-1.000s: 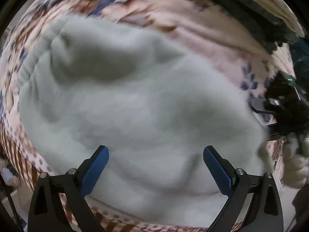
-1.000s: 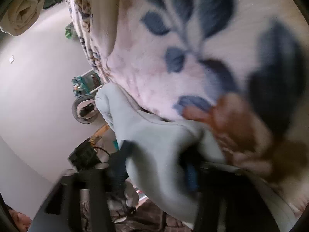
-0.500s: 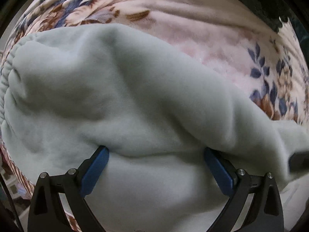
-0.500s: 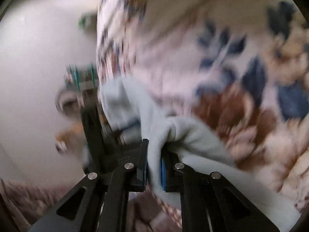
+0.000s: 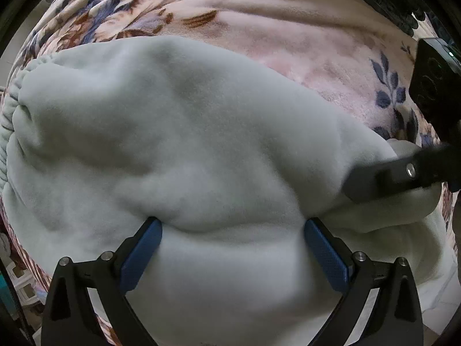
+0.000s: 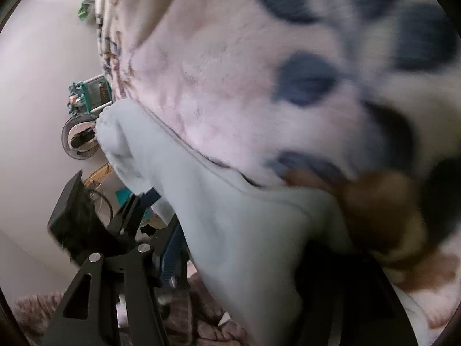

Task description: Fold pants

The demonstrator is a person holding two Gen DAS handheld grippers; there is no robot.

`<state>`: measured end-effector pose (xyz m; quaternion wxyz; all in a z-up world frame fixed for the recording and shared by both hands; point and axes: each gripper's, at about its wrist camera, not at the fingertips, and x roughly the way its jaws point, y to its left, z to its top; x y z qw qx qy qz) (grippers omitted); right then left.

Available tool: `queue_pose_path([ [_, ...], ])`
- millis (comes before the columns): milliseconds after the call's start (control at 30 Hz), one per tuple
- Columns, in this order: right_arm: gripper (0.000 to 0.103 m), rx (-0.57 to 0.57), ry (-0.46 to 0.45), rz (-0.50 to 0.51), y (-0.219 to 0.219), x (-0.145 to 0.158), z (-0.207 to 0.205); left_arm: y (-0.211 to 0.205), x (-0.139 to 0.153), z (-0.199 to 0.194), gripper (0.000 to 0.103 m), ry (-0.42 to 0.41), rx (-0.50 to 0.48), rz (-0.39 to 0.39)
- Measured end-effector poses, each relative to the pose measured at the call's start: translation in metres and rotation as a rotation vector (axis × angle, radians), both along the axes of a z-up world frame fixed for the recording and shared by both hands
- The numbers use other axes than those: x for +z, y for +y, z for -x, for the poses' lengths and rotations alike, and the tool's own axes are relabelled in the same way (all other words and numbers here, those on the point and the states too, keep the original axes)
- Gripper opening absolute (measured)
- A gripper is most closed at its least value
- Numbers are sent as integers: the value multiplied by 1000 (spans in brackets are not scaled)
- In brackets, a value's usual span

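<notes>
soft, even indoor light, fairly dim. the left wrist view was sharp, curved and dark at its edges. the right wrist view was blurred, worst on the floral blanket [image 6: 317,72].

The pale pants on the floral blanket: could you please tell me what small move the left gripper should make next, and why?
Probably close the left gripper on the pants. Its fingers stand wide open with a ridge of fabric bulging between them, pressed into the cloth but gripping nothing, so it cannot lift a fold off the floral blanket yet.
</notes>
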<state>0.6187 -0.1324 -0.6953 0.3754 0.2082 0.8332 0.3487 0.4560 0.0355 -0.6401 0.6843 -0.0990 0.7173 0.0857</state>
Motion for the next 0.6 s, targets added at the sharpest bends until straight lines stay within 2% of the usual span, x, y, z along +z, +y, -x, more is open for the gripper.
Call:
queue_pose_path([
  [100, 27, -107, 25, 18, -8, 3, -3, -1, 1, 5, 102, -15, -6, 5],
  [133, 22, -161, 15, 13, -17, 9, -6, 5, -1, 11, 103, -29, -6, 15],
  [267, 19, -290, -69, -6, -40, 46, -8, 12, 0, 18, 103, -59, 1, 48],
  [333, 13, -346, -85, -4, -58, 55, -10, 15, 2, 18, 103, -43, -1, 51],
  [367, 11, -375, -122, 20, -70, 60, -12, 23, 9, 17, 103, -38, 7, 60],
  [433, 11, -410, -121, -21, -84, 64, -9, 33, 26, 14, 102, -50, 37, 74],
  [500, 11, -332, -161, -16, -82, 73, 4, 39, 42, 11, 102, -67, 84, 115],
  [600, 11, -219, -256, -7, -64, 92, 21, 49, 52, 1, 102, -52, 226, 256],
])
